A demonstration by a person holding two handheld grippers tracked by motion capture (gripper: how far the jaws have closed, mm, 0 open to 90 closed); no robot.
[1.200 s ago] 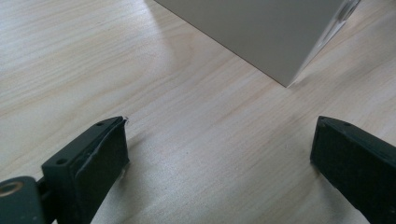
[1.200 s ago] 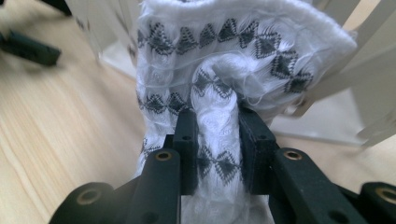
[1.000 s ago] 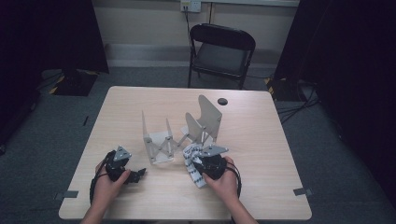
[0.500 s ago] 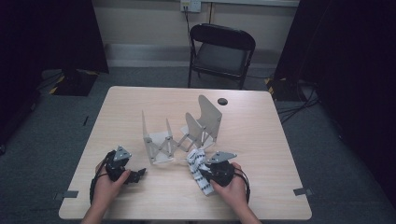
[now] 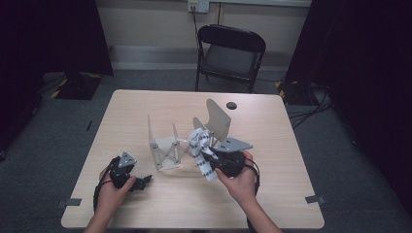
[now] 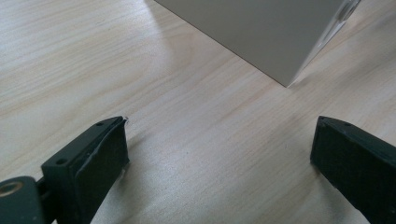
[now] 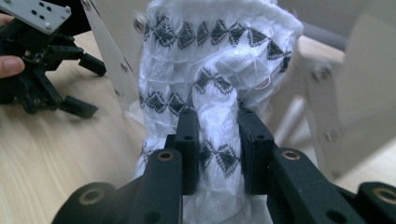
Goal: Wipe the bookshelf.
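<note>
Apparently the right claw [image 7: 217, 140] is clamping the white cloth [image 7: 210, 70] to hang it on the rack [image 5: 167, 145]; the left claw [image 6: 219, 154] is resting apart on the desk [image 5: 145, 204].

Cut off and hidden
The cloth [image 7: 210, 84] runs off the bottom edge (its lower end sits behind the tool's jaws).

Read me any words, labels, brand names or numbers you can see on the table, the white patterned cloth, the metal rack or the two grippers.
No readable text in any view.
White knitted cloth clamped in the right gripper: rows of black diamond shapes, a pattern, not letters.
Folding grey metal rack: plain panels with screws, no label.
Left gripper and pale wooden table: no markings legible.
White wall outlet: too small to read.
</note>
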